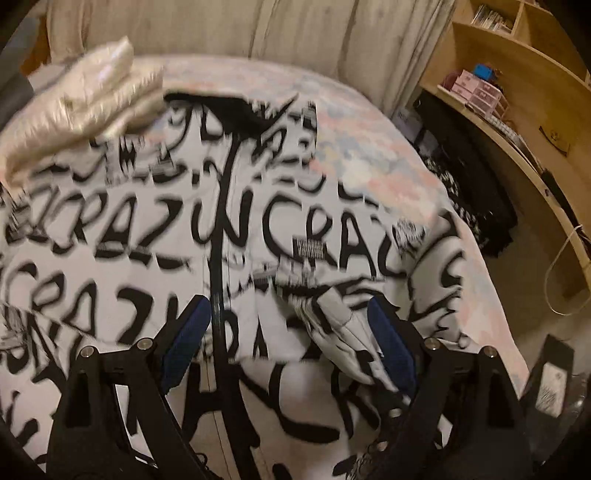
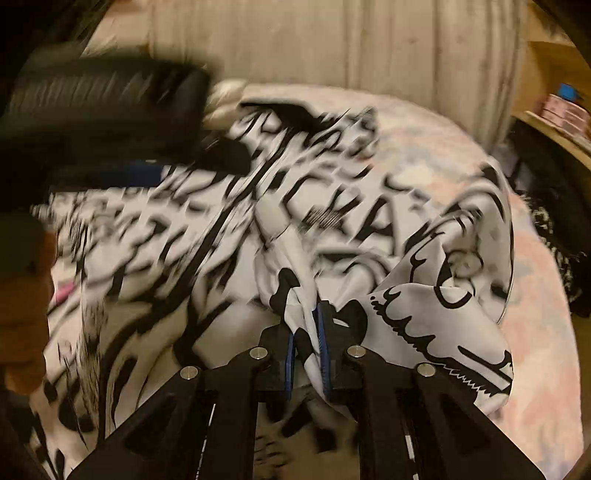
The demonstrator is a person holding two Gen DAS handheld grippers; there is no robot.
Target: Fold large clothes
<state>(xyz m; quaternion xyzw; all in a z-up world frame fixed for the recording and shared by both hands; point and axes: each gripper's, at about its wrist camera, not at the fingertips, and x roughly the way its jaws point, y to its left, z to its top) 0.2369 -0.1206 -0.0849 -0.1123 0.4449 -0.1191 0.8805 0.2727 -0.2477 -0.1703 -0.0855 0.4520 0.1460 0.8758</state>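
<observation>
Item: large white garment [image 1: 155, 236] printed with black lettering and a black zip line down the middle. It lay spread across a bed with a pastel pink-and-blue cover [image 1: 369, 147], most of it flat, one portion lifted.

Left hand-held gripper [image 1: 291, 325]: pointed steeply down over the near part of the garment. Its blue-padded fingers [image 1: 184, 339] stood wide apart. A bunched fold of the printed cloth lay against the inner face of the right-side finger; nothing was pinched between the two.

Right hand-held gripper [image 2: 304, 332]: also tilted steeply downward, jaws drawn nearly together and clamped on a gathered ridge of the garment [image 2: 436, 295]. The blue pads [image 2: 323, 354] pressed the cloth from both sides. From the clamp the fabric rose and draped to the right in a loose hanging fold.

Also recorded: a cream-coloured padded item [image 1: 85, 110] at the far left of the bed, overlapping the garment's upper edge; pale curtains [image 1: 258, 33] behind the bed; a light wooden shelf unit [image 1: 517, 85] to the right, holding small pink drawers [image 1: 480, 92]. In the right wrist view a dark blurred shape crossed the upper left; what it was could not be told.
</observation>
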